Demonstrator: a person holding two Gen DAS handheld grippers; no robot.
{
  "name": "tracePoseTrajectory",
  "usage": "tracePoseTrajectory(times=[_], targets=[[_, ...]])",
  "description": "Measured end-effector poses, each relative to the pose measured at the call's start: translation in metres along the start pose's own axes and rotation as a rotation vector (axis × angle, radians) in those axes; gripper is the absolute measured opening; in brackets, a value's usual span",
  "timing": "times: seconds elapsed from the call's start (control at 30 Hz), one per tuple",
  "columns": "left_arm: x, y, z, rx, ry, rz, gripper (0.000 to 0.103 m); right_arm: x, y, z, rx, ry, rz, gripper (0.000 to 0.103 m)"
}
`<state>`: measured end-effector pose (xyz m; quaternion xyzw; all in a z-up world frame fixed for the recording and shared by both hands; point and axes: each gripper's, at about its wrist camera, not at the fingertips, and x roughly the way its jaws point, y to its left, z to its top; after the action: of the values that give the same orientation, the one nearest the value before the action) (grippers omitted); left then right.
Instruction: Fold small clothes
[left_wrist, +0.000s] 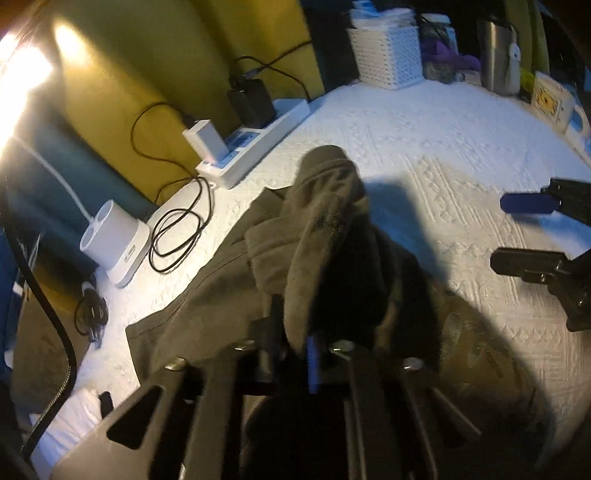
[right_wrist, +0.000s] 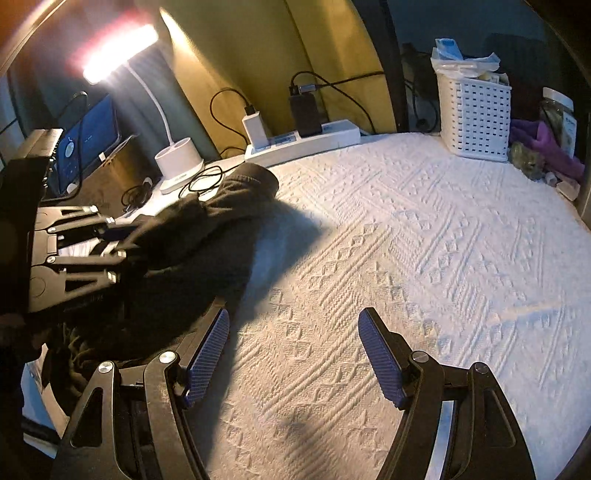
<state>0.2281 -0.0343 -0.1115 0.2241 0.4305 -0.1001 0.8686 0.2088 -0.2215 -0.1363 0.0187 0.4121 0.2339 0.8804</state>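
At the top of your right wrist view, right of centre, a white perforated basket (right_wrist: 474, 120) stands on the white textured cover (right_wrist: 406, 240), stuffed with plastic-wrapped packets that rise above its rim. In the upper left of that view a white lamp base (right_wrist: 180, 161) with round wells sits near a power strip (right_wrist: 303, 142) that carries two chargers; what is in the wells you cannot tell.

Your left gripper (left_wrist: 310, 343) is clamped on a fold of the dark olive garment (left_wrist: 221, 288), which bunches up right in front of its camera in the middle of the left wrist view and drapes down onto the cover. In your right wrist view the same garment lies at the left of the frame, heaped against the left gripper.

Your right gripper (right_wrist: 293, 354) stands wide apart with nothing between its blue pads (right_wrist: 380, 358). Its left finger sits just beside the garment's edge; whether it touches the cloth you cannot tell.
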Motion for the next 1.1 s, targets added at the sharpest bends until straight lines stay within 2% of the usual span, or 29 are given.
tracePoseTrajectory(times=[0.17,0.4,0.57,0.73,0.83,0.9,1.03,1.1], targets=[[-0.021,0.031,-0.012,-0.123,-0.075,0.007,0.005,0.012,0.009,0.006,-0.027,0.028,-0.001,0.074],[-0.038,0.089,-0.043,-0.316,-0.125,-0.001,0.005,0.023,0.038,0.028,-0.103,0.014,-0.001,0.074],[-0.025,0.13,-0.069,-0.459,-0.114,-0.049,0.005,0.036,0.059,0.04,-0.127,0.027,-0.008,0.074],[0.0,0.146,-0.089,-0.521,-0.072,-0.108,0.005,0.05,0.076,0.042,-0.154,0.057,-0.023,0.074],[0.017,0.151,-0.098,-0.553,-0.028,-0.116,0.011,0.059,0.082,0.039,-0.168,0.085,-0.035,0.074],[0.023,0.155,-0.101,-0.579,-0.011,-0.108,0.021,0.065,0.085,0.038,-0.174,0.098,-0.048,0.074],[0.021,0.161,-0.101,-0.592,-0.024,-0.064,0.022,0.074,0.087,0.036,-0.182,0.124,-0.067,0.074],[0.016,0.168,-0.101,-0.616,-0.043,-0.042,0.029,0.076,0.087,0.036,-0.18,0.131,-0.069,0.074]])
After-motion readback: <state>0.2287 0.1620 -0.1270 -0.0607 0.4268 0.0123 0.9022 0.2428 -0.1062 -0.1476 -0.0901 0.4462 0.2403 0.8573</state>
